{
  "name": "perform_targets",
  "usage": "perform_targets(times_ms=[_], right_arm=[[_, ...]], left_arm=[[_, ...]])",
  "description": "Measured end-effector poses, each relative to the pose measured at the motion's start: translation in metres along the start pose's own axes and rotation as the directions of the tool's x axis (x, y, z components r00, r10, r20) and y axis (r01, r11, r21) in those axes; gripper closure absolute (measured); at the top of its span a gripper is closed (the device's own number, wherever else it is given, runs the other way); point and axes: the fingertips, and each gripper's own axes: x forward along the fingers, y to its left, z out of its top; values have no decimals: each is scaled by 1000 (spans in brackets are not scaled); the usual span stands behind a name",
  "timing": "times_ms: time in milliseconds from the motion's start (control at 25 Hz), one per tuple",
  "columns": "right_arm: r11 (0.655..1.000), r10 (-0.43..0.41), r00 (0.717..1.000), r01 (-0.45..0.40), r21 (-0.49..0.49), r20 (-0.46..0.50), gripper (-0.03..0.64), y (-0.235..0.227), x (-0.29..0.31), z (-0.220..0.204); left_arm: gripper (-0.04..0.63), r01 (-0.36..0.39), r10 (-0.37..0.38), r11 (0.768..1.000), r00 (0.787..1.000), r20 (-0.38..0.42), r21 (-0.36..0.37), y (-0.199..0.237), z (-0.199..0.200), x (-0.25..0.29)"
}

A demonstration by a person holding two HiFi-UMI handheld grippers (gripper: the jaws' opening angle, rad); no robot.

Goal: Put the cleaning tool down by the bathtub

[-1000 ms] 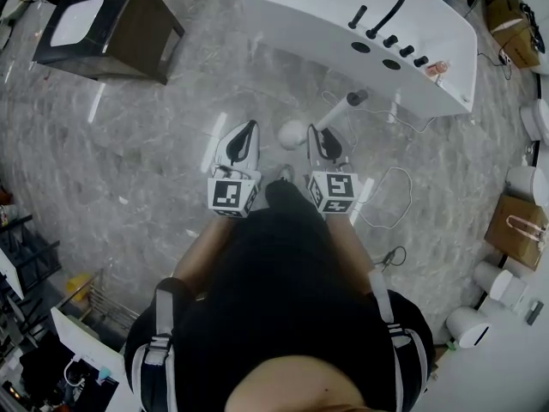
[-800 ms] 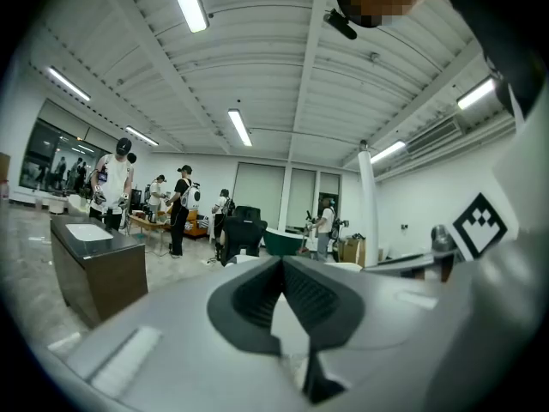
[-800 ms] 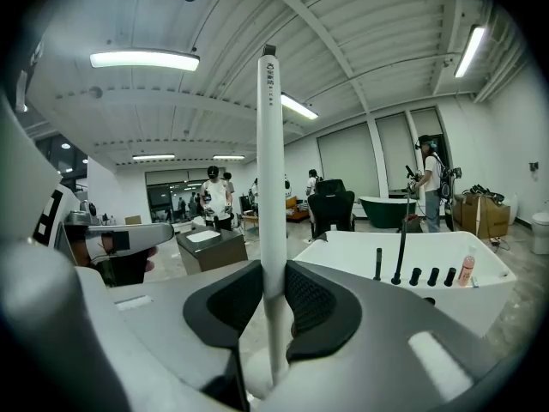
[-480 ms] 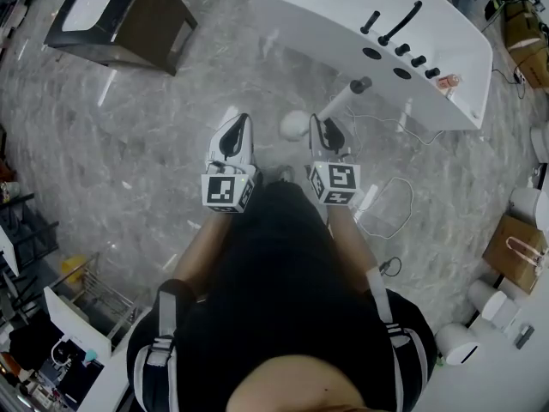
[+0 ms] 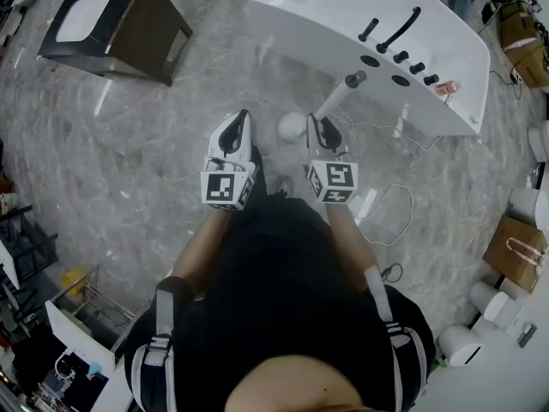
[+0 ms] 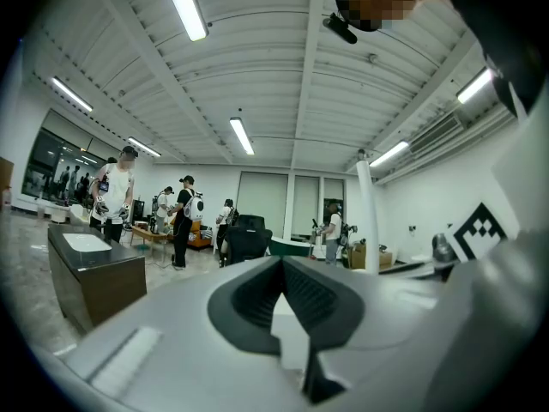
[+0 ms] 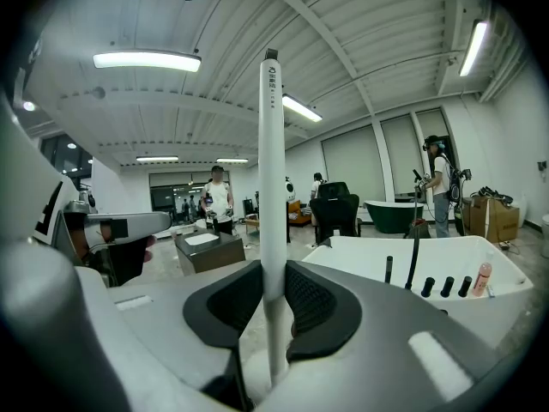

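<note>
The cleaning tool (image 5: pixel 333 101) is a white stick with a dark top end and a round white head (image 5: pixel 292 125) low beside my right gripper. My right gripper (image 5: pixel 322 127) is shut on the stick, which stands upright between its pads in the right gripper view (image 7: pixel 273 187). The white bathtub (image 5: pixel 343 7) lies just beyond it, with a black faucet (image 5: pixel 396 28) and knobs on its rim, and it also shows in the right gripper view (image 7: pixel 360 260). My left gripper (image 5: pixel 239 120) is held level to the left, its jaws together on nothing (image 6: pixel 282 263).
A dark cabinet with a white basin (image 5: pixel 111 28) stands at the far left on the grey marble floor. A thin cable (image 5: pixel 388 217) loops on the floor to the right. Paper bags (image 5: pixel 513 234) and white fixtures line the right edge. Several people stand far back (image 6: pixel 184 217).
Both grippers have moved a little forward toward the bathtub, the right one still carrying the tool. The tub's near edge now lies closer to the tool's handle.
</note>
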Motion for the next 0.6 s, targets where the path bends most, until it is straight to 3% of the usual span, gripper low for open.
perform_targets(times_ms=[600], right_arm=[[1000, -29, 999, 29, -4, -37, 532, -3, 96, -8]], left_arm=[[586, 36, -36, 999, 999, -21, -7, 53, -9, 68]])
